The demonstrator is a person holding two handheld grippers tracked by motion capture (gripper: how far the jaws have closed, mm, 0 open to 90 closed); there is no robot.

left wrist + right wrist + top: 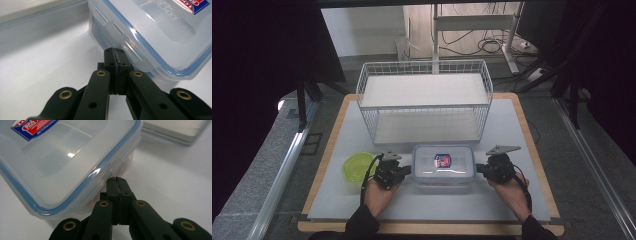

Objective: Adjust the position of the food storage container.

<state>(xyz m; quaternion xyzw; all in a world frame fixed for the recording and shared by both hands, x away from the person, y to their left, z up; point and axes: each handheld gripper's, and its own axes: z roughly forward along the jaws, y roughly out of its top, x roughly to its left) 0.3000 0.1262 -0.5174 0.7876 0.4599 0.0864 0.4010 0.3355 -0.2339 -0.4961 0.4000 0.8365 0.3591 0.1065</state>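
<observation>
Currently the box (pixel 444 164), a clear lidded plastic food container with a blue seal, sits on the bench (pixel 422 205) near its front edge, just in front of the wire basket (pixel 424 97). A green bowl (pixel 354 166) lies to its left.

Left tongs (pixel 406 170) are clenched on nothing, jaws pressed flat together, tips at the box's left end. Right tongs (pixel 481 169) are likewise clenched and empty, tips at the right end.

Handling, judged: the box is stiff, smooth and probably slippery on the walls. It looks light, though something reddish shows through the wall, so it is not empty. The lid looks latched. The closed tips set against both ends suggest a squeeze-and-lift or a push between the two. The flaps and the rim lip under the lid would give better purchase than the bare wall.

Views: the left gripper view puts the left tongs (pixel 115 51) just under a side latch flap (pixel 110 23), touching or nearly so; which, cannot be told. The right gripper view has the right tongs (pixel 117 180) at the box wall below the seal, with the reddish contents (pixel 122 167) behind. The high view gives the layout and the lid label (pixel 442 160).
</observation>
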